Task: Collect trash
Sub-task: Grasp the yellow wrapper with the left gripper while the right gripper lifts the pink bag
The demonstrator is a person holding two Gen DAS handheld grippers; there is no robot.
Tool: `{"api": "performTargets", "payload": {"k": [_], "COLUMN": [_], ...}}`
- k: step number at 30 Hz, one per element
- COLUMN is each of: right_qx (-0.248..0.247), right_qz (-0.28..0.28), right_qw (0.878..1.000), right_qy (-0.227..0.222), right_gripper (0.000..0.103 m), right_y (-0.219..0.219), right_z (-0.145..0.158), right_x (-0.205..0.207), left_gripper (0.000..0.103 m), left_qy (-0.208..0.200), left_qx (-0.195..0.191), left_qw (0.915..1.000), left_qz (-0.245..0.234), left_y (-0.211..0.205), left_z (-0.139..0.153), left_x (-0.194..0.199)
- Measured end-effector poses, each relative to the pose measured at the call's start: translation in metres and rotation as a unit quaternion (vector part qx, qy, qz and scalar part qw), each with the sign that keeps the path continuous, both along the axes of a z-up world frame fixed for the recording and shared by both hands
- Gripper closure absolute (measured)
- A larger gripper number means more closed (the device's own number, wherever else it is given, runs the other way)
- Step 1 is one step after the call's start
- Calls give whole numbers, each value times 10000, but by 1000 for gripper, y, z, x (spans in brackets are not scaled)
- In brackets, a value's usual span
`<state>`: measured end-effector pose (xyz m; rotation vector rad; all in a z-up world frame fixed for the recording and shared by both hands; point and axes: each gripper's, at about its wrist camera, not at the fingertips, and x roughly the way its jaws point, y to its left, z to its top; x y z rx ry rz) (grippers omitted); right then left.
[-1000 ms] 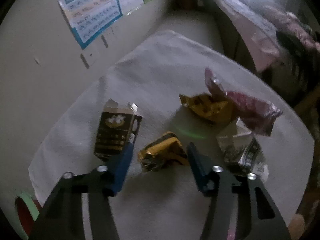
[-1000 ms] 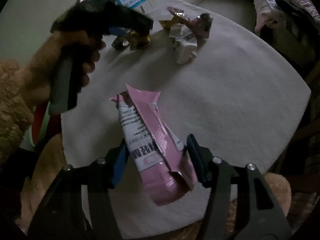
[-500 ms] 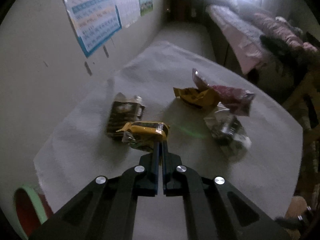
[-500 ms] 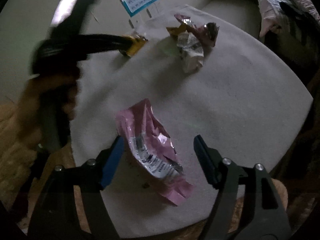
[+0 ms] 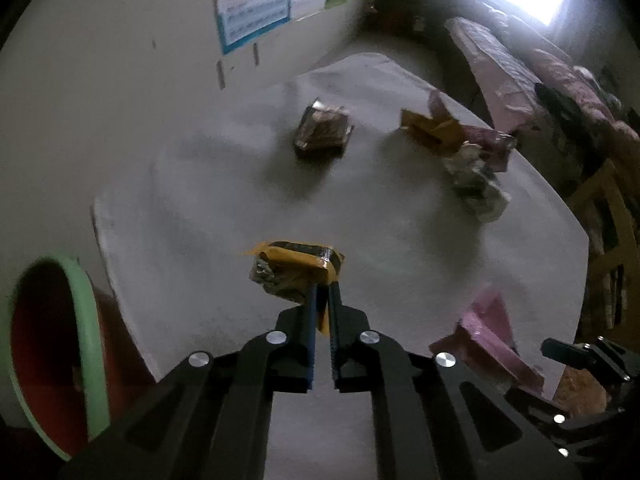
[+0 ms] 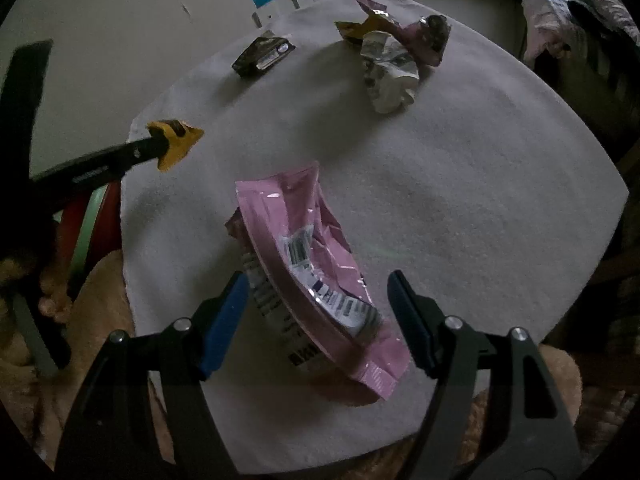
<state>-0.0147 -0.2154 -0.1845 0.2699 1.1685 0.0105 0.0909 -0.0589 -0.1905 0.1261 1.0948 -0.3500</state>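
Observation:
My left gripper [image 5: 322, 286] is shut on a yellow wrapper [image 5: 294, 270] and holds it above the white cloth-covered table [image 5: 240, 184]. The right wrist view shows that wrapper [image 6: 174, 142] lifted at the left. My right gripper [image 6: 316, 296] is open, its blue pads either side of a pink wrapper [image 6: 312, 264] lying near the table's front edge. That wrapper also shows in the left wrist view [image 5: 486, 330]. A dark carton [image 5: 324, 132] lies further back.
A pile of crumpled wrappers [image 6: 394, 52] lies at the back right of the table. A red bin with a green rim [image 5: 52, 356] stands left of the table by the wall. Furniture draped with cloth [image 5: 520, 72] is at the far right.
My left gripper closed on the yellow wrapper and lifted it back toward the table's front left. My right gripper opened wider and the pink wrapper dropped flat on the cloth.

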Motion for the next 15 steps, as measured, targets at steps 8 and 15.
{"api": "performTargets", "payload": {"k": [8, 15], "right_qx": [-139, 84], "right_qz": [55, 214], "right_qw": [9999, 9997], "right_qy": [80, 87], "right_gripper": [33, 65], "right_y": [4, 10], "right_z": [-2, -8], "right_x": [0, 3], "left_gripper": [76, 89], "left_qy": [111, 137], "left_qx": [209, 315], "left_qw": [9997, 9994], "left_qz": [82, -21], "left_y": [-1, -9], "left_z": [-23, -31], "left_x": [5, 3]}}
